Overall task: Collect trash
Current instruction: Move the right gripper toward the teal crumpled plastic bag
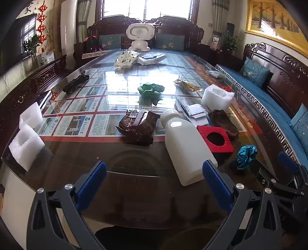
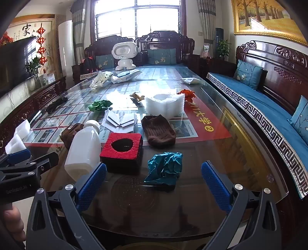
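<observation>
Both grippers hover over the near edge of the glass counter (image 1: 134, 192), jaws apart and holding nothing. The left gripper (image 1: 154, 173) faces a white plastic bottle (image 1: 184, 146) lying on its side, its base just beside the right-hand finger. The right gripper (image 2: 153, 174) frames a crumpled teal paper (image 2: 164, 167), with a red-topped box (image 2: 123, 152) just beside it.

Backlit, heavy fisheye warp.
Window (image 1: 146, 9) blown out; glare on glass table (image 2: 192, 192); dark, curved corners; foreground dim.
</observation>
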A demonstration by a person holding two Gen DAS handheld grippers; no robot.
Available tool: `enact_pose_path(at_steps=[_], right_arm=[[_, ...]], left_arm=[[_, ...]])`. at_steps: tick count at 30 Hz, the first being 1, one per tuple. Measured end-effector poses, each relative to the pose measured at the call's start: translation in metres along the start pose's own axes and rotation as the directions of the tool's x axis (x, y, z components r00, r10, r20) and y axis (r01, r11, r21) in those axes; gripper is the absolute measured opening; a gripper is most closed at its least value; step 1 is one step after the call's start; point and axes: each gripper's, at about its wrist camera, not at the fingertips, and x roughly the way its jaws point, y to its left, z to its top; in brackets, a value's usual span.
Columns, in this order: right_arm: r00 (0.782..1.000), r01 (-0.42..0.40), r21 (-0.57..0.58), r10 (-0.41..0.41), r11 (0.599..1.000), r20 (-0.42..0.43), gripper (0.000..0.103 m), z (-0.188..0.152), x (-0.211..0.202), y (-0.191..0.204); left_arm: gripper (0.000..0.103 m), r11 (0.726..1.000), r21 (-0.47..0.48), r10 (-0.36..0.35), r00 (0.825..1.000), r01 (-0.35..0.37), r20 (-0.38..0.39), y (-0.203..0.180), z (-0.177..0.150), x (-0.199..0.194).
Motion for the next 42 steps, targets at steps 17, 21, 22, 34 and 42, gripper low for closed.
enact_pose_path(at_steps=[17,21,22,34,42], right_arm=[[1.000,0.001,0.023,-0.002,1.000,0.012,0.095,0.000,-0.002,-0.004],[1.000,0.002,0.034,-0.003,0.999,0.014,0.095,0.001,-0.003,-0.007],[1.000,0.005,0.034,-0.005,0.999,0.014,0.095,0.000,-0.003,-0.008],[1.000,0.008,0.048,-0.008,0.999,0.001,0.095,-0.005,0.006,-0.020],[1.000,0.011,-0.002,-0.011,1.000,-0.021,0.095,-0.008,0.022,-0.021]], left_arm=[[0.099,1.000,0.011,0.009,0.999,-0.010,0.054,0.000,0.002,-0.010],[0.099,0.998,0.056,-0.015,0.998,0.012,0.061,-0.005,0.000,-0.010],[0.099,0.998,0.066,-0.005,0.998,0.001,0.067,-0.006,-0.001,-0.011],[0.099,0.988,-0.045,-0.136,0.972,0.147,0.193,0.002,-0.004,-0.010],[0.099,0.980,0.025,-0.200,0.979,0.199,0.028,-0.030,-0.002,0.013]])
